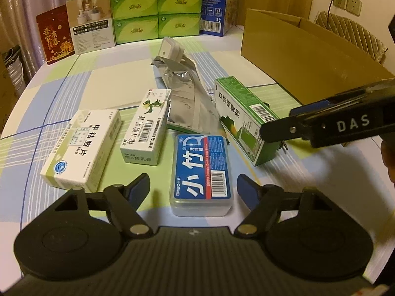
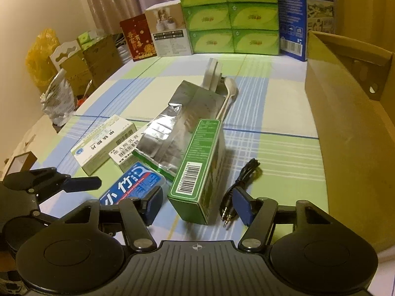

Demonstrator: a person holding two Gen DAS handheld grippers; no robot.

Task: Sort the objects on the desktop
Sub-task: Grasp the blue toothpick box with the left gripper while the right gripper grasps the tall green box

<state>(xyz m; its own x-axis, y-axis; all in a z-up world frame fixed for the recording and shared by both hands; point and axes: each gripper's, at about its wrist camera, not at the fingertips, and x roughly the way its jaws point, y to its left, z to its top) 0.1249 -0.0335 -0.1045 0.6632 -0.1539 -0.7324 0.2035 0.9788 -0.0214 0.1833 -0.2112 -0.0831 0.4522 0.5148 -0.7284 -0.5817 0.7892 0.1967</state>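
A blue dental floss box [image 1: 202, 172] lies flat between the open fingers of my left gripper [image 1: 193, 188], untouched. Two white medicine boxes [image 1: 82, 145] [image 1: 145, 125] lie to its left, and a silver foil pouch [image 1: 184, 93] lies behind. A green box [image 1: 243, 118] stands on its edge at the right. My right gripper [image 2: 201, 203] is open around the near end of that green box [image 2: 198, 172], its fingers apart from it. A black audio cable [image 2: 240, 185] lies by the right finger. The floss box [image 2: 134, 186] sits at the left.
A large open cardboard box [image 1: 296, 56] stands on the table's right side; it also shows in the right wrist view [image 2: 345, 113]. Green tissue boxes [image 1: 158, 7], a blue carton and other boxes line the far edge. A white device [image 1: 170, 48] lies behind the pouch. Bags and boxes sit beyond the left edge.
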